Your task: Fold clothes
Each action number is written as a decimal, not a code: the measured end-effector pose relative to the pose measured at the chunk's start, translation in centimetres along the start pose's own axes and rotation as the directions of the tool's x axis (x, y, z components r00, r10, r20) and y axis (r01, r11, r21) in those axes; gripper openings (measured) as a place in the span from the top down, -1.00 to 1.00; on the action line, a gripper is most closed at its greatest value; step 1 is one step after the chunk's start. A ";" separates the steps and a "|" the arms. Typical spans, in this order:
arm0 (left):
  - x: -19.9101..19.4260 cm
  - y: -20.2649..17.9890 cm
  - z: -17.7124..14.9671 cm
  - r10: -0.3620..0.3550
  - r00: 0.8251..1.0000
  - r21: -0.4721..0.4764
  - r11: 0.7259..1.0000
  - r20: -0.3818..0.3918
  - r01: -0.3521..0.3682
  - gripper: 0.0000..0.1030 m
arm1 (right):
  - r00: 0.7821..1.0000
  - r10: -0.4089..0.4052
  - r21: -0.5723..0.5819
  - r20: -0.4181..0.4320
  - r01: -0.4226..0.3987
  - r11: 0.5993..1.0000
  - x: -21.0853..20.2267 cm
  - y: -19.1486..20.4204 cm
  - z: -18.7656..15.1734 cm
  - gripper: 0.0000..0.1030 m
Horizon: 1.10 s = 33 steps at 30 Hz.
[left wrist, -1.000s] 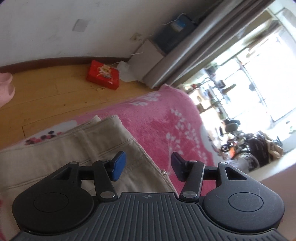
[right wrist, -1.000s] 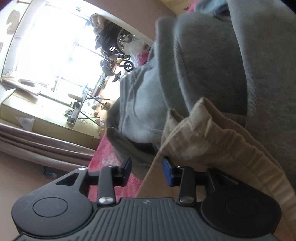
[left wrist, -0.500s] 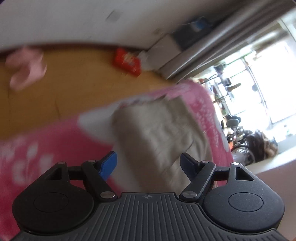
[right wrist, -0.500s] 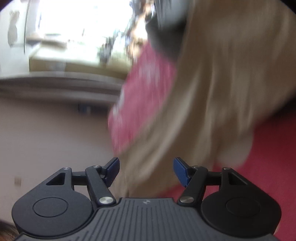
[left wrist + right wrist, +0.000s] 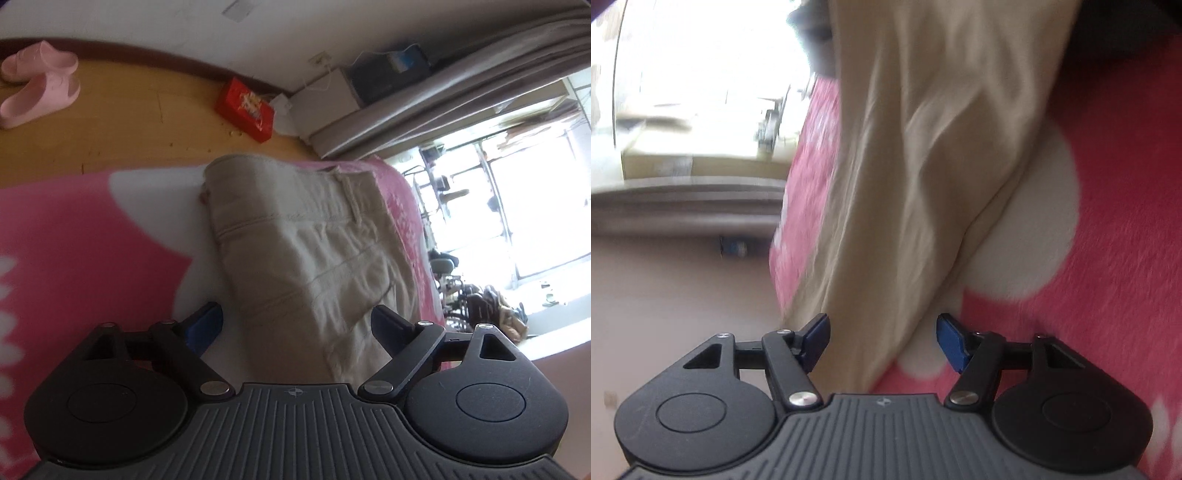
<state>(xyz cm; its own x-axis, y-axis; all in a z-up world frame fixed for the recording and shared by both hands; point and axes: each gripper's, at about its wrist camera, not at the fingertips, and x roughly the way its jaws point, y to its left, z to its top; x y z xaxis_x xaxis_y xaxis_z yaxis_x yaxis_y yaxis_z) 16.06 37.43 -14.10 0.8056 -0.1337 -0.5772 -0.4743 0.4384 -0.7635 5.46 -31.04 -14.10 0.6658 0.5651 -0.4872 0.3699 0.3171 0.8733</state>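
No legible text; gold markings on red box (image 5: pixel 245 109) too blurred to read.

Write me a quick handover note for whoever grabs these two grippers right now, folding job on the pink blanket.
Left gripper: open, empty, above the near end of the beige trousers.
Right gripper: open, empty, jaws either side of the trousers' edge, not gripping.
Trousers lie in a folded stack on the pink blanket, waistband end toward the wooden floor.
Done: at least one fold is in.
Left: whether another fold is needed can't be told; fabric looks rumpled, so smooth it.
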 end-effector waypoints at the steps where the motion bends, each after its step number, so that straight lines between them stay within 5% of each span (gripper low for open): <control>1: 0.1 -0.2 0.0 0.005 1.000 0.009 1.000 0.008 -0.005 -0.55 | 1.000 0.008 0.017 0.019 -0.009 1.000 0.4 -0.4 0.1 -0.29; 8: 1.0 -1.0 -0.6 0.069 0.994 0.039 0.997 0.079 -0.072 0.14 | 0.994 0.019 0.039 0.110 -0.024 0.999 2.2 -0.2 0.5 -0.25; 16: -0.3 -2.8 -1.1 0.121 0.985 0.106 0.985 0.127 -0.134 0.45 | 0.980 0.020 0.066 0.198 -0.034 0.997 4.2 -0.1 1.5 -0.04; 19: -0.8 -3.5 -1.4 0.139 0.980 0.131 0.979 0.146 -0.158 0.63 | 0.978 -0.011 0.106 0.209 -0.012 0.994 4.3 -0.3 1.9 0.38; 20: -1.0 -3.8 -1.4 0.145 0.978 0.140 0.976 0.152 -0.166 0.69 | 0.977 -0.033 0.104 0.209 0.011 0.994 4.4 -0.1 2.0 0.81; 27: -5.9 -5.0 -1.6 0.131 0.975 0.234 0.957 0.182 -0.173 0.75 | 0.975 -0.085 -0.088 0.204 0.105 0.991 3.0 3.6 1.3 0.86; 33: -12.2 -1.7 -1.9 0.186 0.966 0.203 0.954 0.179 -0.221 0.76 | 0.989 -0.113 -0.188 0.093 0.129 0.974 0.2 5.7 -0.5 0.86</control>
<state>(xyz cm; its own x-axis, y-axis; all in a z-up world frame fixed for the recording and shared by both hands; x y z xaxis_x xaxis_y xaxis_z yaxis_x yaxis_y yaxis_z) 6.39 36.68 -6.34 0.7536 0.1115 -0.6478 -0.5585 0.6284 -0.5415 7.39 -28.71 -9.23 0.6772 0.4525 -0.5802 0.3241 0.5245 0.7873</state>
